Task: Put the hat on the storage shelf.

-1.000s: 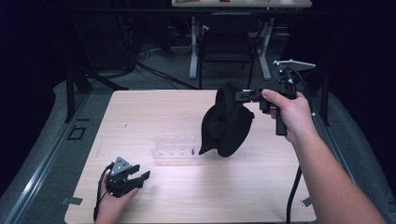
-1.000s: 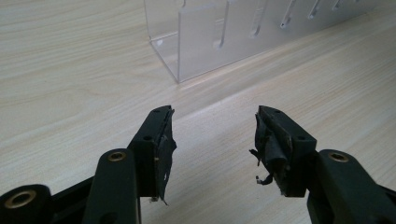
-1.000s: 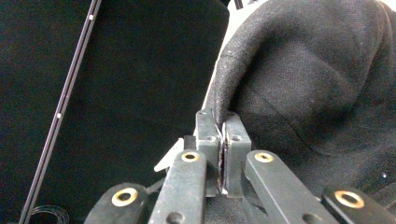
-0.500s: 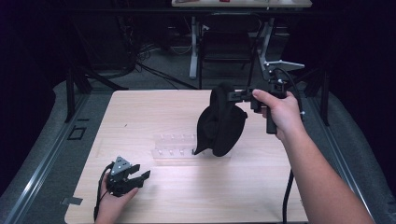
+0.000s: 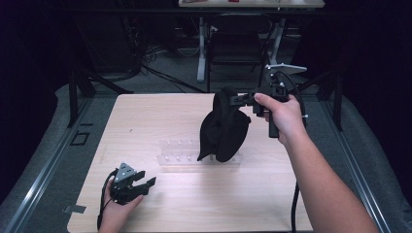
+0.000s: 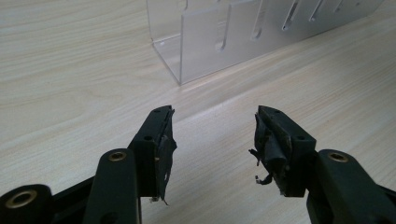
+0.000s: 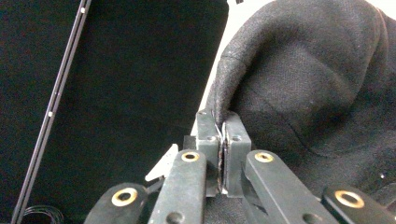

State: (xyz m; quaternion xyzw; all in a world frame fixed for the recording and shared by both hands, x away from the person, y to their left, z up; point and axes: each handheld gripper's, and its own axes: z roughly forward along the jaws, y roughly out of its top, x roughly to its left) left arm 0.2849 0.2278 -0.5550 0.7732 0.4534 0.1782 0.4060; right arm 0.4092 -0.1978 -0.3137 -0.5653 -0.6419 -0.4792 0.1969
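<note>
claw (image 7: pixel 222 122) clamped on black cap (image 7: pixel 303 79)

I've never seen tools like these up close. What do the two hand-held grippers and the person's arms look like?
Each is a black pistol-grip tool with two flat black jaws on arms pinned by brass-coloured rivets. The left gripper carries a grey three-cornered plate and a black cable; its pads look frayed. The right gripper also has a grey plate, and a black cable trails below the forearm. Both forearms are bare, no sleeves.
</note>
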